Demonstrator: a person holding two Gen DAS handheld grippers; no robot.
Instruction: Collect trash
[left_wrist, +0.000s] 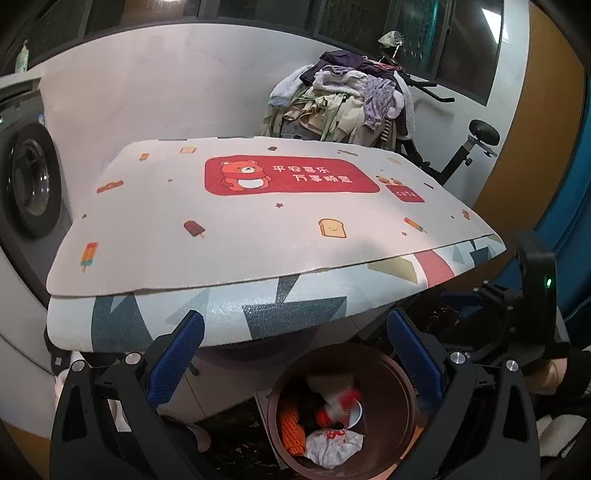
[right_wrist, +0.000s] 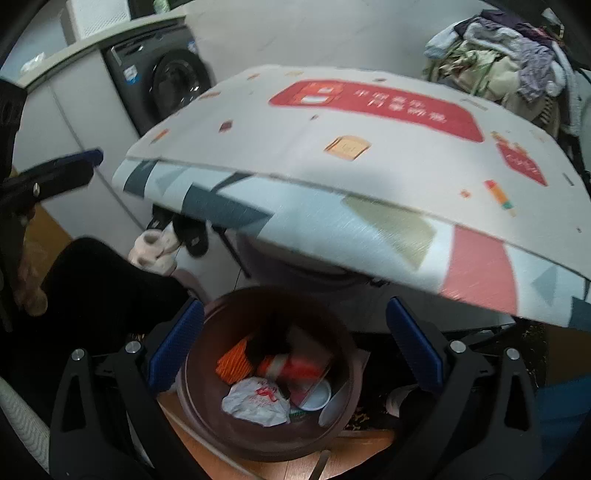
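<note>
Both grippers, left gripper (left_wrist: 295, 354) and right gripper (right_wrist: 295, 345), are hanging released over the brown bin (right_wrist: 207, 424). Crumpled wrapper (right_wrist: 256, 402) is lying inside it, below the desk (left_wrist: 147, 236).

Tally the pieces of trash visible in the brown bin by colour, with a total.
Orange ribbed mesh piece: 1
Red-and-white cup: 1
White crumpled plastic bag with red print: 1
White round lid: 1
Total: 4, inside the round brown plastic bin

Dark brown bin (left_wrist: 400, 435), and inside it bright orange mesh (left_wrist: 291, 428), a white bag with red print (left_wrist: 332, 448), something red and white (left_wrist: 338, 404). Blue pads (left_wrist: 177, 360) on black grippers. Above, a cream mat (left_wrist: 258, 229) with a red bear panel, over grey-and-teal triangles.
</note>
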